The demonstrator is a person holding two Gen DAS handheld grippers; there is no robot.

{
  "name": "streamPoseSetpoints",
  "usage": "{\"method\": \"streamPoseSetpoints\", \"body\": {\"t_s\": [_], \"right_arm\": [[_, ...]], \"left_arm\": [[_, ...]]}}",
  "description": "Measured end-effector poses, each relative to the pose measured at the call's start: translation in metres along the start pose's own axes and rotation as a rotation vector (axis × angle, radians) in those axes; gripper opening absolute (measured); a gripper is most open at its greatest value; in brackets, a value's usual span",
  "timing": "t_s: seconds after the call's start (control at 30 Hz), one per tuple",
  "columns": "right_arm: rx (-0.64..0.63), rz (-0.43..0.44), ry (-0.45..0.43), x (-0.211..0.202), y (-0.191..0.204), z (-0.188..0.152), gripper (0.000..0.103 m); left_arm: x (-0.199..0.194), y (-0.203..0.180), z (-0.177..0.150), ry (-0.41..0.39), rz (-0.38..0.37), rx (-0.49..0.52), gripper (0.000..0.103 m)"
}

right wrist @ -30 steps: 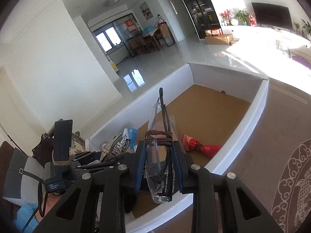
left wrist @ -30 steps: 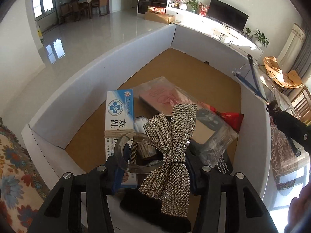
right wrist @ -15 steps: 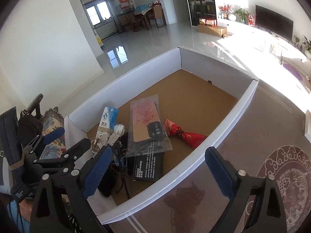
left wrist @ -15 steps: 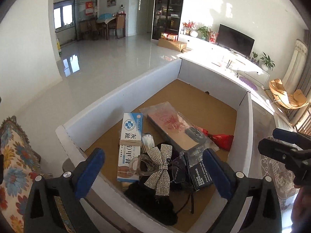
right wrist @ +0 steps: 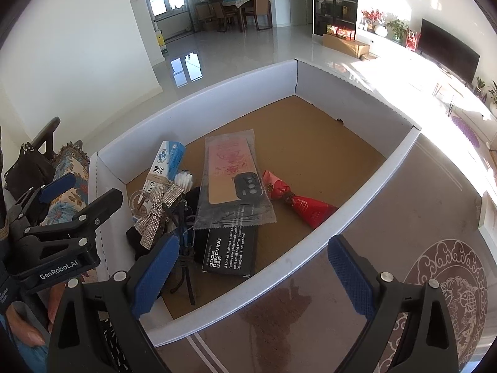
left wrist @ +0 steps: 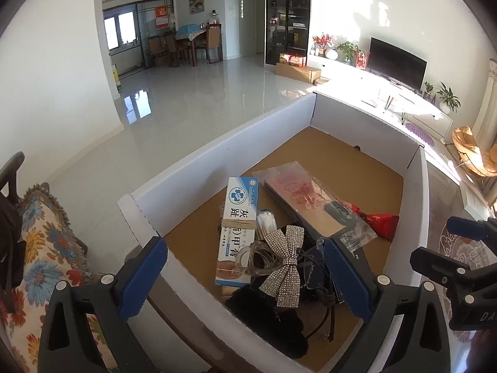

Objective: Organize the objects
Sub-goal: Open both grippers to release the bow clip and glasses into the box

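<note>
White cardboard walls enclose a shallow box (left wrist: 217, 152) with a brown floor, and the objects are gathered at its near end. A blue-and-white tube carton (left wrist: 237, 227), bound by a rubber band, is laid along the left side. Cotton swabs (left wrist: 266, 220) are seen just beside it. A rhinestone bow (left wrist: 284, 264) is rested on a clear ring-shaped piece (left wrist: 248, 256) and on a black fuzzy item (left wrist: 270, 323). Glasses (right wrist: 183, 227) with dark arms are laid just right of the bow, partly over the black item. A phone case in a clear bag (right wrist: 233, 180) is laid flat in the middle, overlapping a black packet (right wrist: 231, 250) printed "ODOR REMOVING BAR". A red pouch (right wrist: 298, 202) is placed to the right of the bag, close to the box's right wall.

The left gripper (left wrist: 245, 279) is held above the near end of the box, its jaws spread wide with nothing pinched; the bow and carton are seen between them but are not touched. The right gripper (right wrist: 253, 275) is held over the box's near right wall, its jaws likewise spread wide and empty. A floral cushion (left wrist: 40, 248) is seen left of the box. A patterned rug (right wrist: 444, 295) is seen to the right.
</note>
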State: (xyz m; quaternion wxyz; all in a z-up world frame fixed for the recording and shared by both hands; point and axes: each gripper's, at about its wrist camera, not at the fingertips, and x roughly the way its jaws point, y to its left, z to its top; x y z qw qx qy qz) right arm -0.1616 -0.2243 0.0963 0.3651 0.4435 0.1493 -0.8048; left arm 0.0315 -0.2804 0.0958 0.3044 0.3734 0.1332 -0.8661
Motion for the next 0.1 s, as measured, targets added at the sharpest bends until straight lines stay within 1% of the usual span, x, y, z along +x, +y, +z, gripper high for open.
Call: {"method": "streamPoseSetpoints", "body": {"t_s": [0.07,0.1], "right_arm": [[-0.003,-0.001,-0.006,0.0007,0.0009,0.0007,0.097],[0.000,0.000,-0.011,0.0001,0.0007,0.0006,0.097]], "left_arm": [[-0.0051,0.0026,-0.0017,-0.026,0.009,-0.027,0.103],[-0.0067,0.0015,-0.0017,-0.029,0.011,-0.024,0.103]]}}
